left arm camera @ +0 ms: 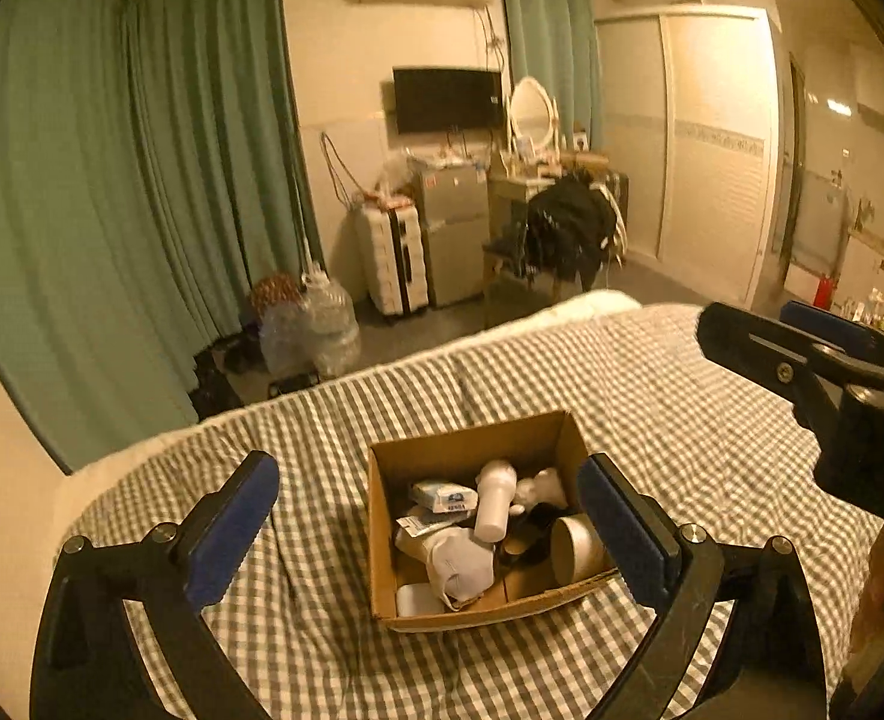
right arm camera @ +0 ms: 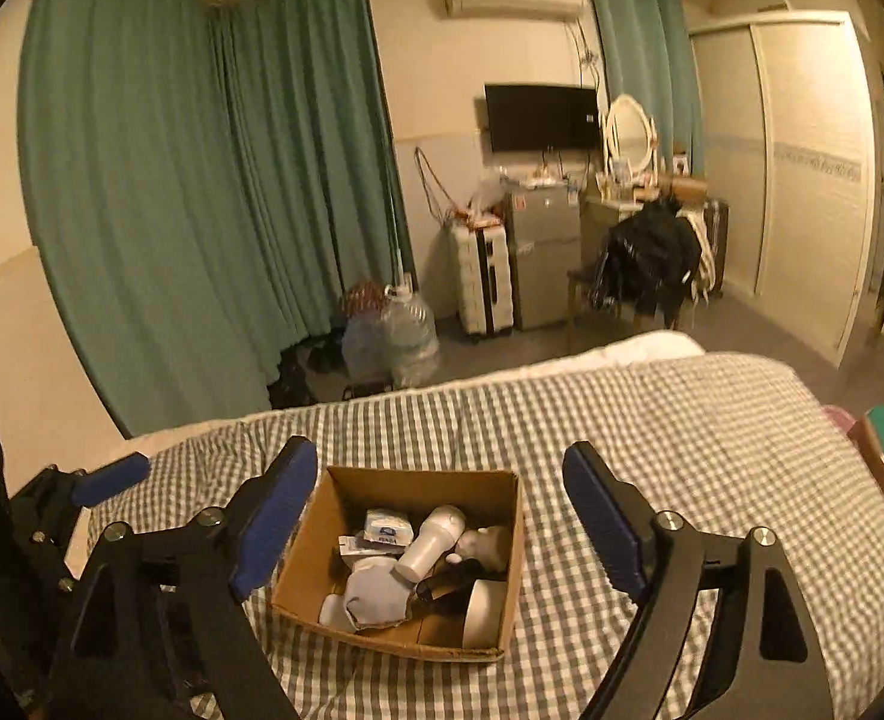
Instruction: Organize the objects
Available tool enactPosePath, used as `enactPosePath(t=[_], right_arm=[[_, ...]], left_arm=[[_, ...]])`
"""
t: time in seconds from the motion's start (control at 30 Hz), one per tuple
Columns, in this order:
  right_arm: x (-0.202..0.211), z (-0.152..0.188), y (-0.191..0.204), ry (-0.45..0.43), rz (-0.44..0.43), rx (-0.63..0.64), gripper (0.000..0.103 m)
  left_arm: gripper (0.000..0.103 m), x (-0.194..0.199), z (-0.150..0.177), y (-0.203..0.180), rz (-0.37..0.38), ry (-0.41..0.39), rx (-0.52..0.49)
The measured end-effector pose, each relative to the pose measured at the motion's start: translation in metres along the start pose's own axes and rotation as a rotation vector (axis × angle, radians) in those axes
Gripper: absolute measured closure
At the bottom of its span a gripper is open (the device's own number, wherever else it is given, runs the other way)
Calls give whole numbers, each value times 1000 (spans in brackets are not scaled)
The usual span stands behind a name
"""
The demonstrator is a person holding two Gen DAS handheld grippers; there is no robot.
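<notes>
A cardboard box (left arm camera: 478,540) filled with a white bottle (left arm camera: 493,501), mask (left arm camera: 460,564) and paper cup (left arm camera: 577,546) is seen low at frame centre on the checked bed (left arm camera: 652,372). The left tool (left arm camera: 429,528) and right tool (right arm camera: 438,531) are held wide open and empty above it, probably because sorting is finished or about to begin.

Right gripper (right arm camera: 435,516) hangs spread wide above the filled cardboard box (right arm camera: 321,516).

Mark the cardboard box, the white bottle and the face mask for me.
cardboard box (left arm camera: 381,540): left wrist view, on its left wall.
white bottle (left arm camera: 493,504): left wrist view, mid-body.
face mask (left arm camera: 463,564): left wrist view, on the white cup.
</notes>
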State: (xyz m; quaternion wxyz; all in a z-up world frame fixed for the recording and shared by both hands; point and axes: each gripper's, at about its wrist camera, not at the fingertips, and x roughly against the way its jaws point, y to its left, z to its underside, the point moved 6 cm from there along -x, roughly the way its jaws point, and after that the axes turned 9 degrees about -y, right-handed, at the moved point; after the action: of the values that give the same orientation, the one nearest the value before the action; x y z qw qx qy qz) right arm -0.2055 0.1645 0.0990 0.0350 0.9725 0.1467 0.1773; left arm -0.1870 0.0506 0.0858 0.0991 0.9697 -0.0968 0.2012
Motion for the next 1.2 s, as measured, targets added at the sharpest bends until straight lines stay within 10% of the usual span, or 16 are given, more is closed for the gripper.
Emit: enactPosePath(t=[0.6,1.2], right_arm=[[130,21,0,-176,67,157,3],[75,124,-32,-189,98,122,1]], left_arm=[[0,102,30,-3,-63,-146,66],[0,66,125,-2,-171,-159,67]])
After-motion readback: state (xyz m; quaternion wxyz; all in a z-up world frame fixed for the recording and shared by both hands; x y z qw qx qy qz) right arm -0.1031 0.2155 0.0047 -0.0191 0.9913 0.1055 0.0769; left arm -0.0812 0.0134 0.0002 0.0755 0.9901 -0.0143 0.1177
